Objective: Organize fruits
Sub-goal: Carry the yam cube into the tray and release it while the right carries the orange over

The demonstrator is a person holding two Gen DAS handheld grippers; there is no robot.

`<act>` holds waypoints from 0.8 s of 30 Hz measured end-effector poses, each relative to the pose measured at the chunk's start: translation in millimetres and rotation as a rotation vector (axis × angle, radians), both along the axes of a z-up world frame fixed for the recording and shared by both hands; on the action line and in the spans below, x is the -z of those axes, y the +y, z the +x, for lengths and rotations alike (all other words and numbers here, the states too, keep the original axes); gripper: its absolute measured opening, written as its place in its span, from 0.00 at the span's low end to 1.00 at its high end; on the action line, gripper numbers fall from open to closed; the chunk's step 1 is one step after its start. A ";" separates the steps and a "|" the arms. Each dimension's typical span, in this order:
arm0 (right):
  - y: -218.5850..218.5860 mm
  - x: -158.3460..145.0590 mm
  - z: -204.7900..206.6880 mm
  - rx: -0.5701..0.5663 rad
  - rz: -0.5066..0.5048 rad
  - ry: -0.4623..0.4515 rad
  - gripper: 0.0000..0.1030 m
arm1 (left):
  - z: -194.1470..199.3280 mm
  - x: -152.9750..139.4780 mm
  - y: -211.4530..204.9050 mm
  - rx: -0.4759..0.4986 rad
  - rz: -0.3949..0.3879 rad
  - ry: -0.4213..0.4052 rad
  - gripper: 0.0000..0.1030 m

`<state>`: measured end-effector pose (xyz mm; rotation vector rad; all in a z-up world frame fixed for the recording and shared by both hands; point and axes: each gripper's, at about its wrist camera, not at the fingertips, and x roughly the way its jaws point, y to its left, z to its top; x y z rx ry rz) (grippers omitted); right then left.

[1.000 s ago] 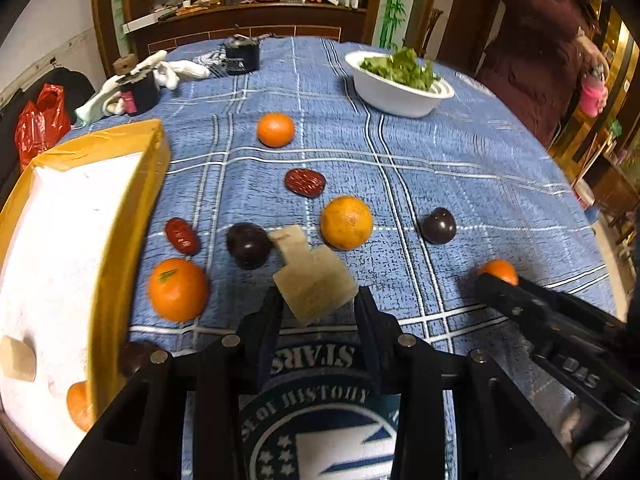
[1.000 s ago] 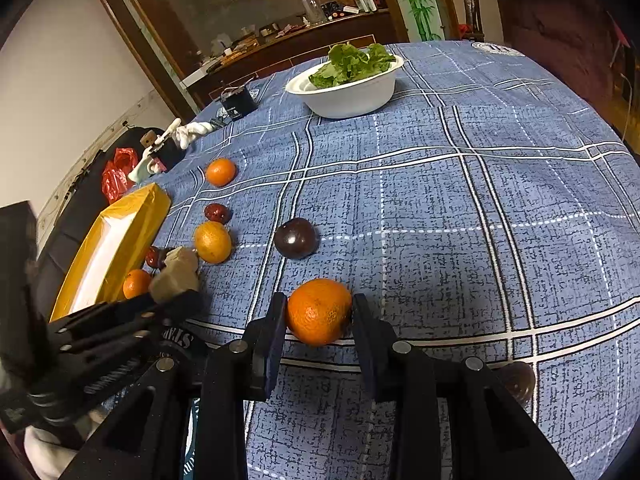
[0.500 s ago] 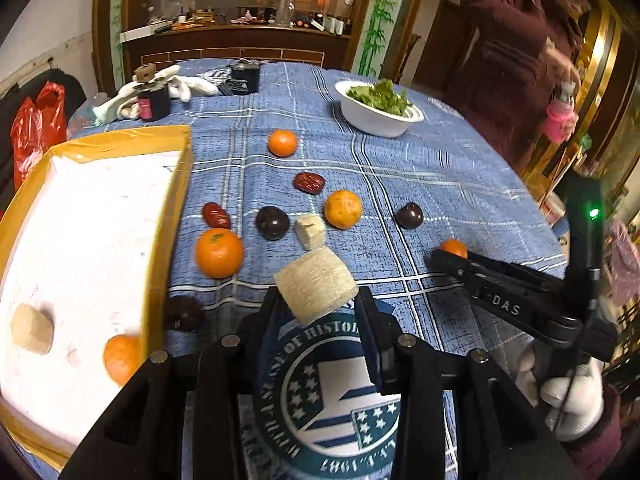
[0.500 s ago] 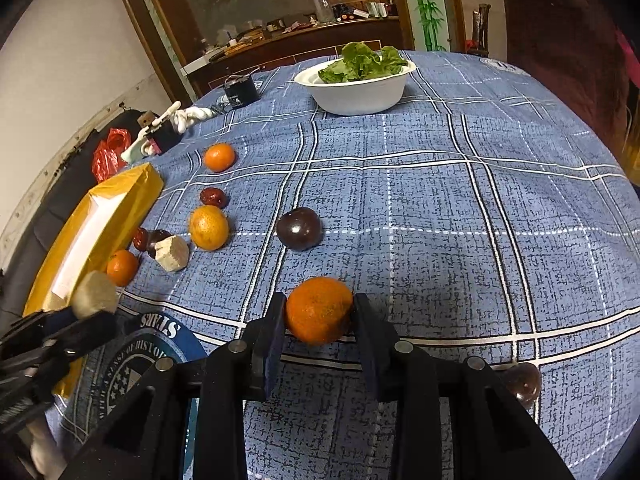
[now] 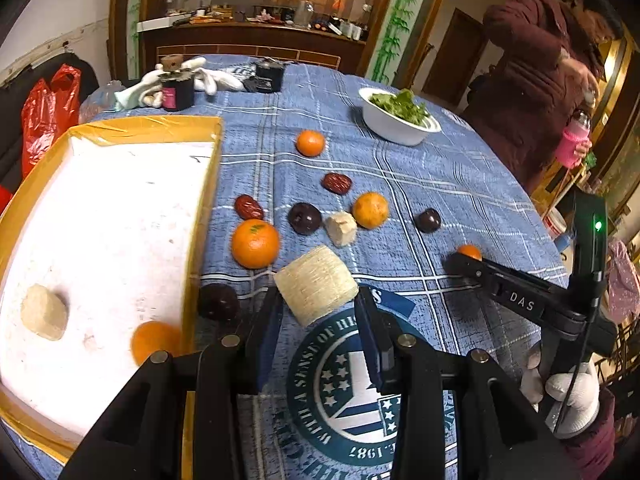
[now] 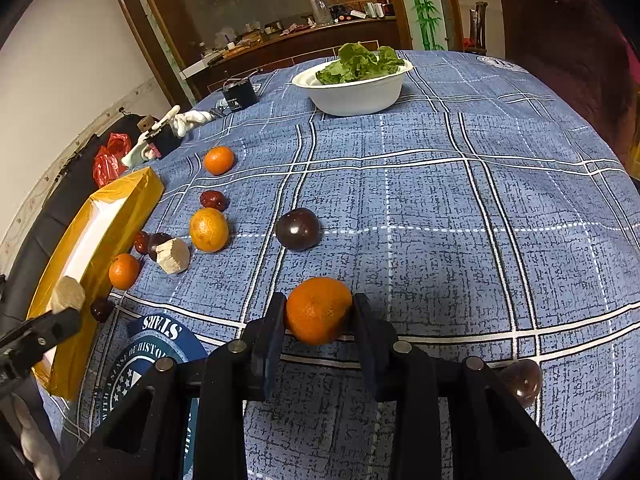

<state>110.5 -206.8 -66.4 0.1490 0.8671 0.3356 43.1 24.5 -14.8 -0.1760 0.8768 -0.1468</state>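
My left gripper (image 5: 318, 308) is shut on a pale fibrous chunk (image 5: 316, 284), held above the blue cloth just right of the yellow-rimmed white tray (image 5: 200, 200). The tray holds another pale chunk (image 5: 43, 312) and an orange (image 5: 154, 340). My right gripper (image 6: 318, 322) is shut on an orange (image 6: 318, 310) low over the cloth; it also shows in the left wrist view (image 5: 460, 258). Loose on the cloth lie oranges (image 5: 255, 243), red dates (image 5: 249, 207), dark plums (image 5: 305, 218) and a pale chunk (image 5: 341, 228).
A white bowl of greens (image 5: 398, 118) stands at the far side. A small dark jar with white gloves (image 5: 176, 86) and a black box (image 5: 269, 76) sit at the back. A person in maroon (image 5: 540, 80) stands at the right. A plum (image 6: 520, 382) lies near my right gripper.
My left gripper has lifted and pulled back toward the tray with the pale chunk. My right gripper has kept its hold on the orange, almost in place.
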 end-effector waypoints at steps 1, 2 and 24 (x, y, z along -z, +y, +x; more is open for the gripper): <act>-0.5 -0.2 -0.2 0.001 0.002 0.000 0.34 | 0.8 0.7 -3.8 0.010 0.002 0.001 0.35; -1.2 -0.3 -0.4 0.001 0.006 0.000 0.34 | 1.2 1.0 -6.6 0.022 0.002 0.000 0.35; -1.1 -6.7 -5.9 0.001 0.009 -0.034 0.34 | -18.0 -32.1 10.1 -0.025 -0.087 -0.066 0.35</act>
